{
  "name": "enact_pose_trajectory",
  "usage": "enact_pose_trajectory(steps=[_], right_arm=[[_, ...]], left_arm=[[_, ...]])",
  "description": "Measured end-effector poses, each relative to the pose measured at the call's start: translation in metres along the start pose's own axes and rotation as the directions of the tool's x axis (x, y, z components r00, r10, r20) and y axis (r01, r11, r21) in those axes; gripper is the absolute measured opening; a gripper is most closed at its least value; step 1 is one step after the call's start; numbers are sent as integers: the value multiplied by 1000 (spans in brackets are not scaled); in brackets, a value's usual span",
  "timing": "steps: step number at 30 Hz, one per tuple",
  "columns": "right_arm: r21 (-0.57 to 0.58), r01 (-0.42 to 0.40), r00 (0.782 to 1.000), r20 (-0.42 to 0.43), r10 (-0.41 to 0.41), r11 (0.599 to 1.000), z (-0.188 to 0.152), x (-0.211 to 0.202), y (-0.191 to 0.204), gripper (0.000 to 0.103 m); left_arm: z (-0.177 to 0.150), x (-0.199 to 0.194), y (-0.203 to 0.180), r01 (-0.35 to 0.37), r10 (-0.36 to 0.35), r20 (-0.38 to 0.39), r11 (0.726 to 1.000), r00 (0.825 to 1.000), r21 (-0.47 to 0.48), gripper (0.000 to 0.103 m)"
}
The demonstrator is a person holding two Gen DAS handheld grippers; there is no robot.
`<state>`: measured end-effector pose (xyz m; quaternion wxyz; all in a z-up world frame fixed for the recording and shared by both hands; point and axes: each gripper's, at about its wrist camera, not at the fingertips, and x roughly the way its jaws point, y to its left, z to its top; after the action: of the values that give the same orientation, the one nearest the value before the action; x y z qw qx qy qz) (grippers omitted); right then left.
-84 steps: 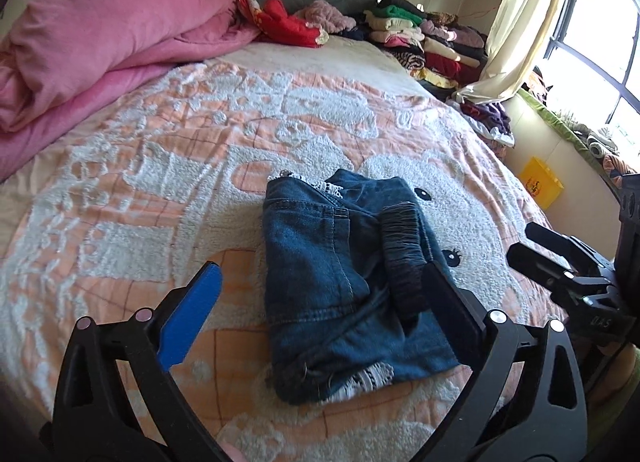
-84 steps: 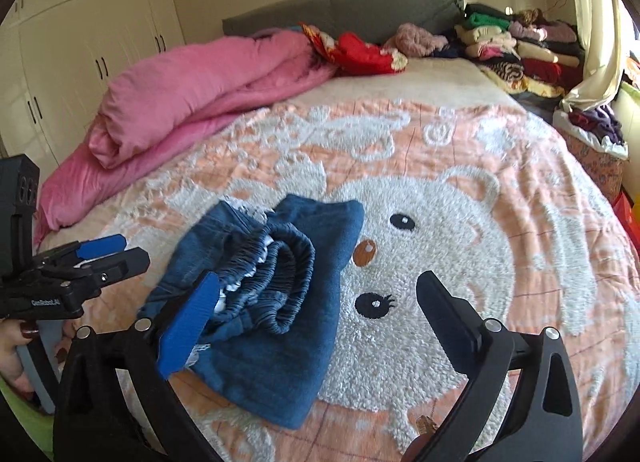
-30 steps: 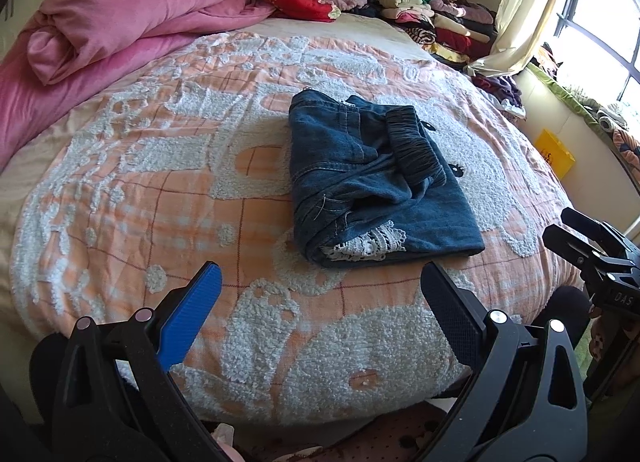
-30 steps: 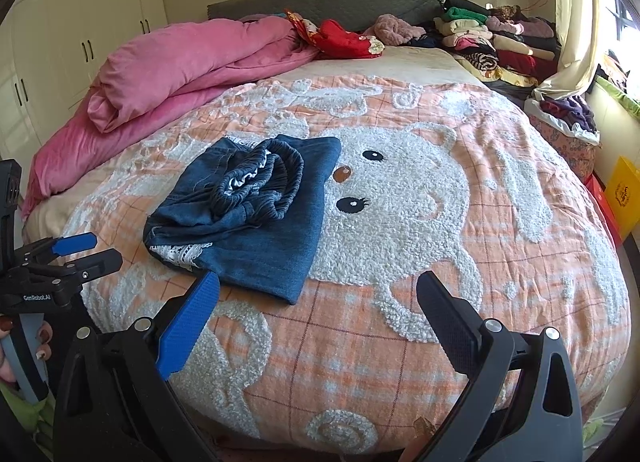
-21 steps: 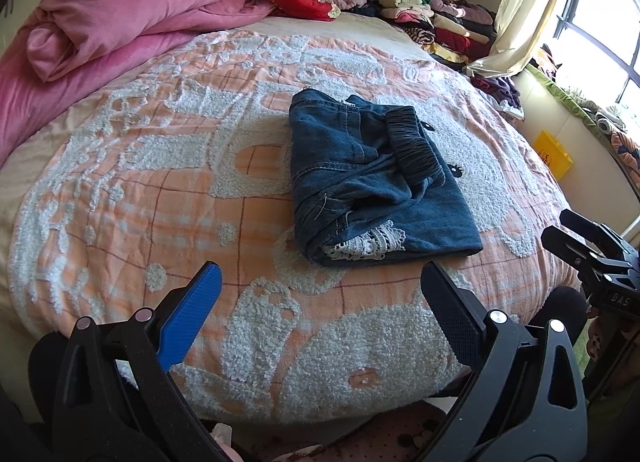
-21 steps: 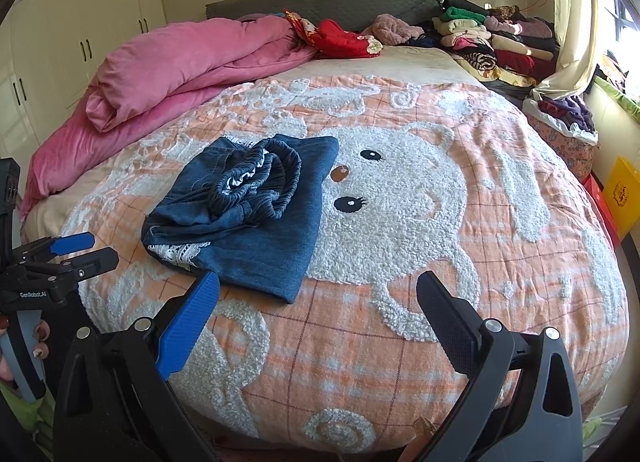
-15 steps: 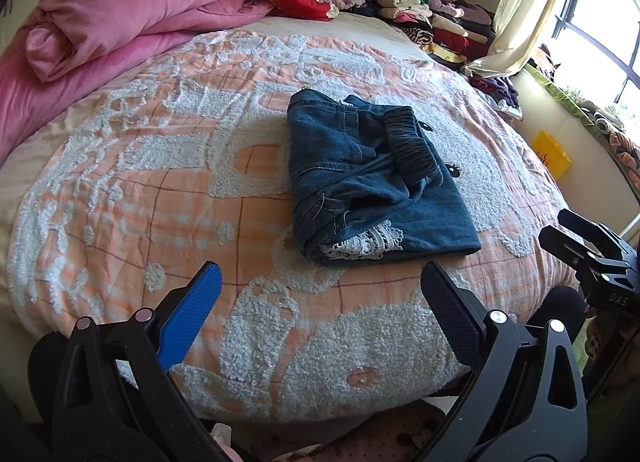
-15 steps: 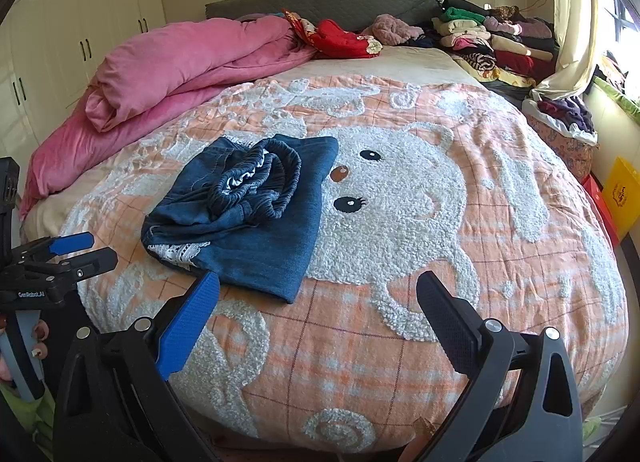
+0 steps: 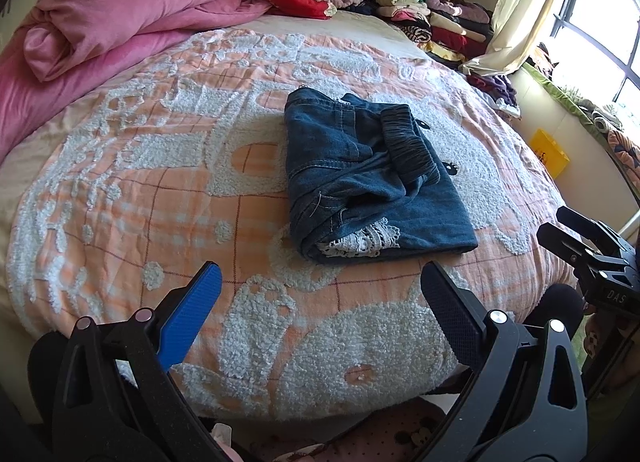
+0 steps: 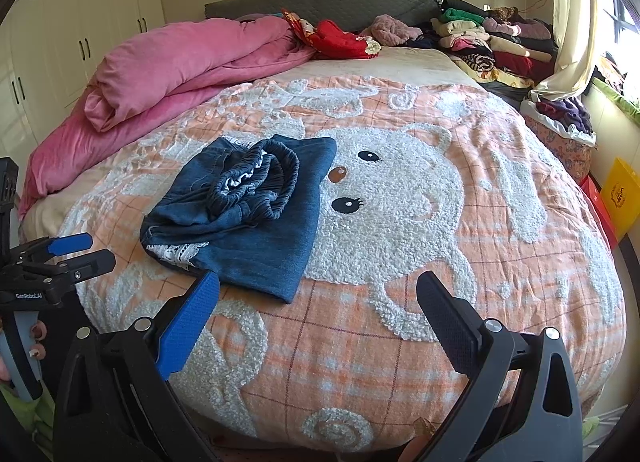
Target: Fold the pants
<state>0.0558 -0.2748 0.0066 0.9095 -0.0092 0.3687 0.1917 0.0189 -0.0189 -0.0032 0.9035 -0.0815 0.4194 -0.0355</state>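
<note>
The left gripper [image 9: 320, 290] and right gripper [image 10: 318, 292] both hang wide apart and empty off the bed's near edge, the folded pants [image 9: 368, 178] resting mid-bedspread [image 9: 160, 190], lower layers hidden beneath the top fold.

Daylight floods both views from the window [image 9: 600, 22] at the right of the frame, where the panes blow out to white glare. The bedspread [image 9: 160, 166] is evenly bright with only soft shadows. Fisheye distortion bends the bed into a dome, and dark vignetting fills the corners. Focus is sharp mid-frame; the left gripper [image 9: 320, 302] and right gripper [image 10: 318, 308] sit dark along the bottom edge.
</note>
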Motion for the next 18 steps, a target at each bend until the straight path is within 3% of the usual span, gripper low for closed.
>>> enact_pose_trajectory(steps=[18], right_arm=[[13,40,999,-2,-40,999,-3,0,-10,98]], left_arm=[[-1,1,5,-5,5,-15,1000,1000,16,93]])
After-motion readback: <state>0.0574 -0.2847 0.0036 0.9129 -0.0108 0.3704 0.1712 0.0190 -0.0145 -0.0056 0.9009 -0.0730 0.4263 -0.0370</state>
